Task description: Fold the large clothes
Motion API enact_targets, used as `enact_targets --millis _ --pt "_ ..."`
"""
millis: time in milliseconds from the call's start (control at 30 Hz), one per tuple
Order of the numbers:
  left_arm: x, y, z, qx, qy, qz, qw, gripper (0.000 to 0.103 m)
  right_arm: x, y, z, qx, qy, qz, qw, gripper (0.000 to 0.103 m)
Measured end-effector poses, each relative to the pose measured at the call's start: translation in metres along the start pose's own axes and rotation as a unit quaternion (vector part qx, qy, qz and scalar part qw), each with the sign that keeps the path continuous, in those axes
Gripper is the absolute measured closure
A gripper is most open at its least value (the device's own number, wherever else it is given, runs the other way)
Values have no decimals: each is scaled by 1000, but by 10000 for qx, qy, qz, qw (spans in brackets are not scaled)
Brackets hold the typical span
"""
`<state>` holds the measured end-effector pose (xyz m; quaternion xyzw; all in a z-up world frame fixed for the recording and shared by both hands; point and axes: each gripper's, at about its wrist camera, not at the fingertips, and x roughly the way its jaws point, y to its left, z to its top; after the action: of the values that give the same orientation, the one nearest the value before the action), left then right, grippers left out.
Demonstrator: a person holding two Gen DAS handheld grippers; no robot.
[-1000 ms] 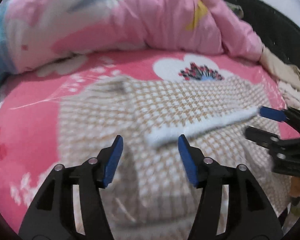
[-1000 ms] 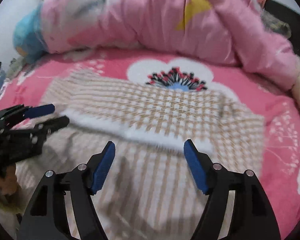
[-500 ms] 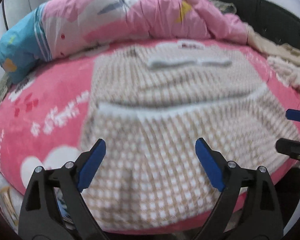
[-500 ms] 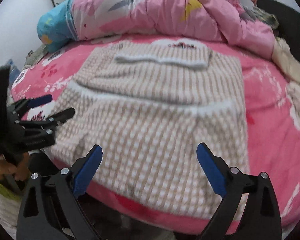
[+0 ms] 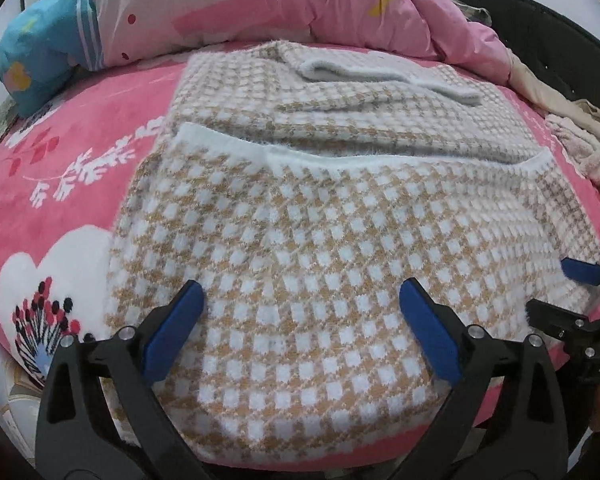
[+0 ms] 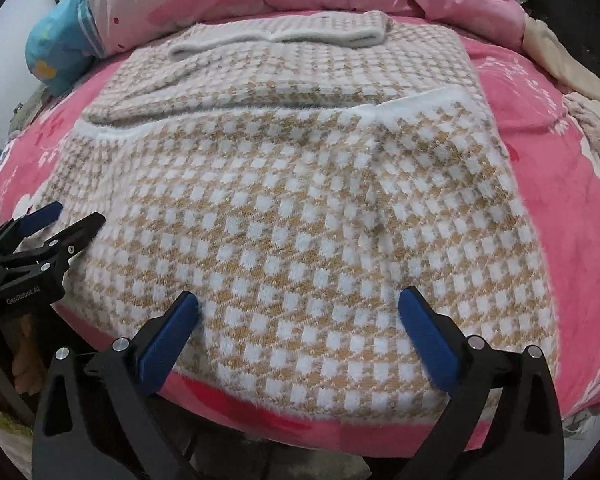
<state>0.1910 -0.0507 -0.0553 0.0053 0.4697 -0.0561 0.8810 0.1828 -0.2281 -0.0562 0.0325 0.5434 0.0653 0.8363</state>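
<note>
A tan-and-white checked knit sweater (image 5: 320, 240) lies flat on the pink bed, also in the right wrist view (image 6: 300, 208). Its near part is folded over the rest, with a white hem band (image 5: 340, 156) across the middle and white cuffs (image 5: 380, 76) at the far end. My left gripper (image 5: 300, 312) is open and empty, just above the sweater's near edge. My right gripper (image 6: 298, 320) is open and empty over the same edge. The right gripper also shows in the left wrist view (image 5: 560, 292); the left gripper shows in the right wrist view (image 6: 60, 220).
A pink floral bedsheet (image 5: 60, 168) covers the bed. A bunched pink quilt (image 5: 300, 4) and a blue pillow (image 5: 40, 52) lie along the far side. Beige and pale pink clothes (image 5: 580, 136) lie at the far right. The bed's front edge (image 6: 260, 416) runs just below the sweater.
Both grippers have pulled back toward the bed's near edge from the sweater's middle and opened wider. The whole folded sweater now shows.
</note>
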Motion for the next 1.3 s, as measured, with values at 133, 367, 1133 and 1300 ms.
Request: enact_targets --millis 133,367,1133,1300 --pt "1 0 -4 -66 6 -74 10000 8 0 0 1 10 -4 27 10000 6" --pt "0 2 -3 -76 15 -82 9999 8 -1 -5 3 106 56 56 9999 6" --pt "2 3 1 -125 167 -113 9997 8 3 -13 8 245 245 102 9993 6" --pt "3 2 1 -142 161 -81 9997 8 5 -13 13 262 266 94 9993 6"
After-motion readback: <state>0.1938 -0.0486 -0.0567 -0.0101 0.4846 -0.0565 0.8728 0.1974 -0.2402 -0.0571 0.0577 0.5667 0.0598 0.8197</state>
